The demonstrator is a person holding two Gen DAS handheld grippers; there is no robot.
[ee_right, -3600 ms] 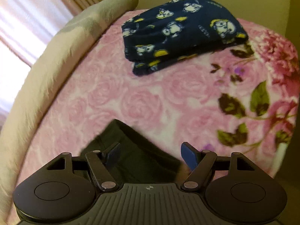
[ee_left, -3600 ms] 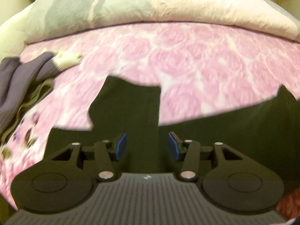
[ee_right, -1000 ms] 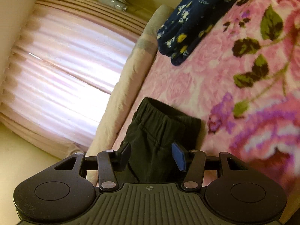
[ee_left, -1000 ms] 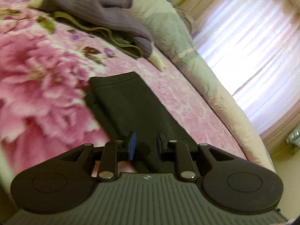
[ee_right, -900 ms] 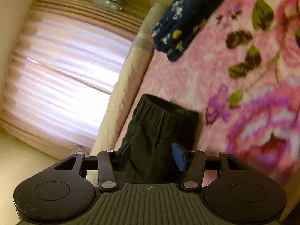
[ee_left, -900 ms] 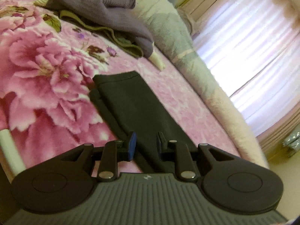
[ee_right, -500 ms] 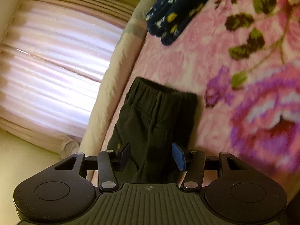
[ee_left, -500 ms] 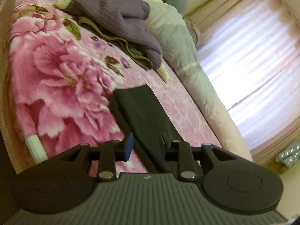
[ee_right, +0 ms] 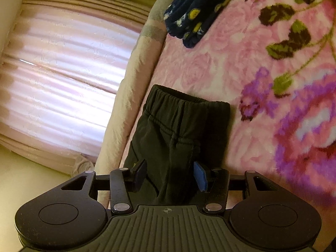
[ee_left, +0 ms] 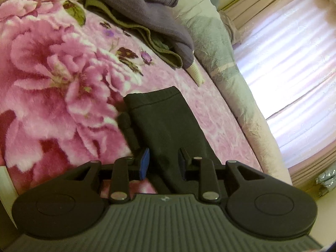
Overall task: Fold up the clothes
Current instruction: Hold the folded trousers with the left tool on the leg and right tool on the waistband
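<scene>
Nearest the right wrist camera, the right gripper [ee_right: 169, 175] is being closed, with its fingers [ee_right: 200, 176] standing apart on either side of a raised fold of the black sweatpants [ee_right: 178, 136]; the pads are not yet seen pressing the cloth. In the left wrist view the left gripper [ee_left: 163, 163] is likewise being narrowed around the leg end of the same sweatpants [ee_left: 163, 126], its fingers [ee_left: 145, 163] a little apart and the fabric lying between them, whether touched cannot be told. The garment is lying folded lengthwise on the pink floral blanket [ee_left: 52, 79] of the bed, waistband toward the navy printed fleece [ee_right: 195, 6], cuff toward the purple-grey sweater [ee_left: 147, 10]. A slip is judged likely if only the top layer is being pinched: the lower leg would be left behind and the fold would be spoiled. Plush blanket pile could also be caught, dragging the bedding. Uneven lifting by the two hands could be skewing the edges.
</scene>
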